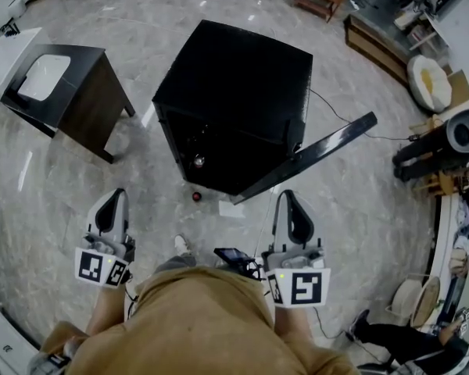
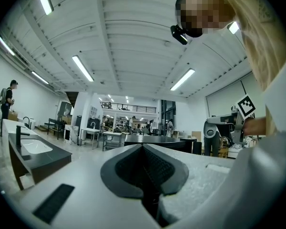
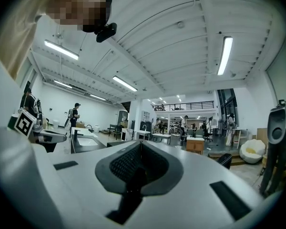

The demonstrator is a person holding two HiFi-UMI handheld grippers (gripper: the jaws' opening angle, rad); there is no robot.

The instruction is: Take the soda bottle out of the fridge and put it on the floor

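Two closed grippers (image 1: pixel 113 198) (image 1: pixel 289 198), open fridge (image 1: pixel 234 84)

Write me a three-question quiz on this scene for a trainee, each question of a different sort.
1. True or false: the fridge has its door standing open.
2. What do the left gripper and the right gripper hold? A) a bottle each; B) nothing, both are shut; C) a cloth between them.
3. Fill in: in the head view, the dark table with the white sink stands to the fridge's ____.
Key: 1 true; 2 B; 3 left.
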